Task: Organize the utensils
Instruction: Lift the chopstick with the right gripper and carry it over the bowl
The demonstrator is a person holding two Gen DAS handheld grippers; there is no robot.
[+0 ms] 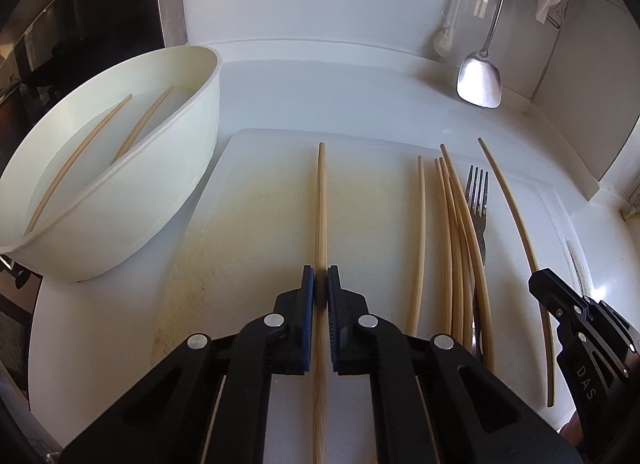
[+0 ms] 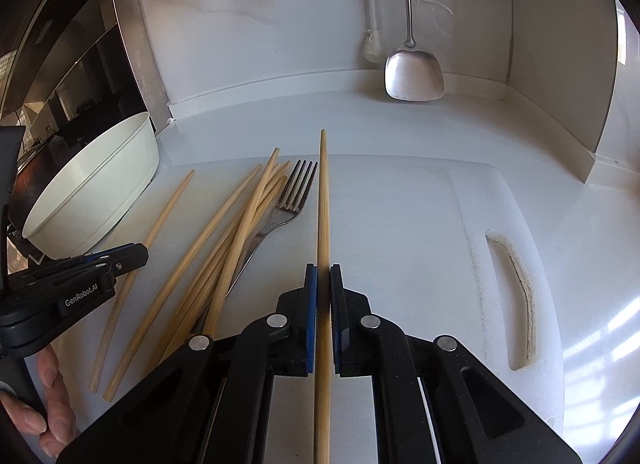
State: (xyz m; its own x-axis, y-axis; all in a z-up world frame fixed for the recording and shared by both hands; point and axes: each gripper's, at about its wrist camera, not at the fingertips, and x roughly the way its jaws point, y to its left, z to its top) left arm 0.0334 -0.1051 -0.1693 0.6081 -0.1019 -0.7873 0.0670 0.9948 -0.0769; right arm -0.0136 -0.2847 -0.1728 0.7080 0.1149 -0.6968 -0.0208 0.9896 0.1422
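White bowl (image 1: 120, 191) at far left already holds two chopsticks. Left gripper (image 1: 321, 280) is pinching one chopstick (image 1: 321, 203) on the cutting board (image 1: 260, 183); loose chopsticks (image 1: 452, 232) and a fork (image 1: 478, 199) lie between; right gripper (image 2: 323, 278) pinches another chopstick (image 2: 323, 203). Each thin stick, held near one end, could pivot or slip when lifted

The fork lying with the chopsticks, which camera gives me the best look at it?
The right wrist view. There the fork shows its tines, neck and part of the handle beside the loose chopsticks. In the left wrist view only its tines and a little of the neck show; chopsticks cover the rest.
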